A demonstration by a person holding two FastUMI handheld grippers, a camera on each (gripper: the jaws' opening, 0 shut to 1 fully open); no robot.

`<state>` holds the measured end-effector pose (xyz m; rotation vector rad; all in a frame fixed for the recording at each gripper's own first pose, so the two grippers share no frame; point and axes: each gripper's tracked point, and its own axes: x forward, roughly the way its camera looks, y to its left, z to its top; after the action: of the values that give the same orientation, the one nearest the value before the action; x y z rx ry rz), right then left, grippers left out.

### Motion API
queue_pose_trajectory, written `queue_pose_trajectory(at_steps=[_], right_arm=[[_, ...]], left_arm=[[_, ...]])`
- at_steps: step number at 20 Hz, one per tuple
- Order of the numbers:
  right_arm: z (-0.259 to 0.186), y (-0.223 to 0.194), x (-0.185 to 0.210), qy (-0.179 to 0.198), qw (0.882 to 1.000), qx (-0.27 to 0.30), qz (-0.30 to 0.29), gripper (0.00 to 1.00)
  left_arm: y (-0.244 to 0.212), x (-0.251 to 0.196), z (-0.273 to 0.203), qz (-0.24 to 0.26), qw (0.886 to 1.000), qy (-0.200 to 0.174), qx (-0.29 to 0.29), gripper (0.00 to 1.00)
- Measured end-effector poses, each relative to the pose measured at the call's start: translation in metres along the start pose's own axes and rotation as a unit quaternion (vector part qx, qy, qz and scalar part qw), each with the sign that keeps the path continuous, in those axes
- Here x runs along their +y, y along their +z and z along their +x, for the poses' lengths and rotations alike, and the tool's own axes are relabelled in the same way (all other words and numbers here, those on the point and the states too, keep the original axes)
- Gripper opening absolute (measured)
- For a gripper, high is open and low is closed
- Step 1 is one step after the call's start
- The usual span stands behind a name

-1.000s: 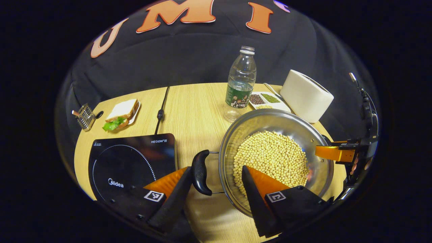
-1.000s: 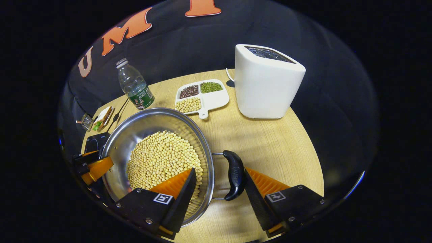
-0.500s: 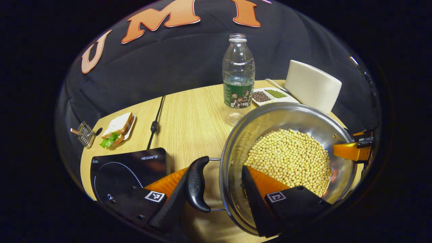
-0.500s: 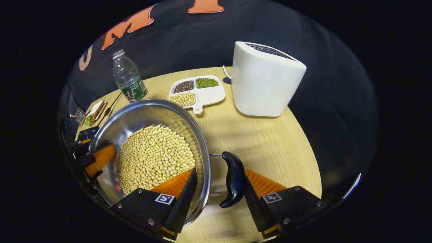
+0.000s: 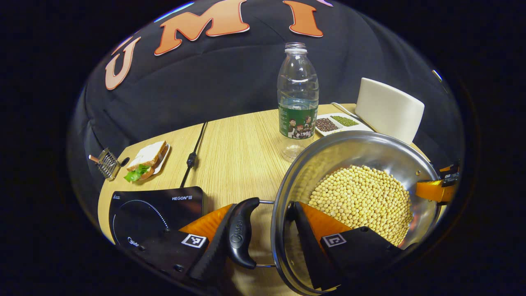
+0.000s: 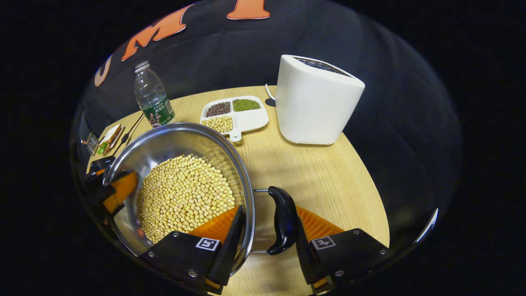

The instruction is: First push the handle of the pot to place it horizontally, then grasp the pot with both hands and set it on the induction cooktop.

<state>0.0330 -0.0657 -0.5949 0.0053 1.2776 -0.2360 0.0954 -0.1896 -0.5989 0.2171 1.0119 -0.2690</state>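
Steel pot (image 5: 353, 142) pinched at opposite handles, rim between each hand-held gripper's fingers.

Right claw (image 6: 265, 242) straddles pot (image 6: 164, 144) rim and handle (image 6: 282, 220) (beans inside).

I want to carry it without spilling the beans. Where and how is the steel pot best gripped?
Grip the round steel pot full of pale beans at its two black side handles, one gripper from each side. They lie level on opposite sides, and each gripper brackets handle and rim, which should keep it balanced.
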Motion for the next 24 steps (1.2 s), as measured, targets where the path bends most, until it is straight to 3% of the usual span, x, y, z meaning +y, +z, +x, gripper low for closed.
queue_pose_trajectory(at_steps=[14, 24], right_arm=[[-0.071, 0.016, 0.030, 0.028, 0.998, -0.059, -0.016, 0.64], [-0.118, 0.018, 0.093, 0.066, 0.994, -0.075, -0.046, 0.64]], left_arm=[[0.016, 0.024, -0.037, -0.003, 0.998, 0.049, -0.048, 0.86], [0.025, 0.033, -0.074, -0.021, 0.994, 0.093, -0.061, 0.83]])
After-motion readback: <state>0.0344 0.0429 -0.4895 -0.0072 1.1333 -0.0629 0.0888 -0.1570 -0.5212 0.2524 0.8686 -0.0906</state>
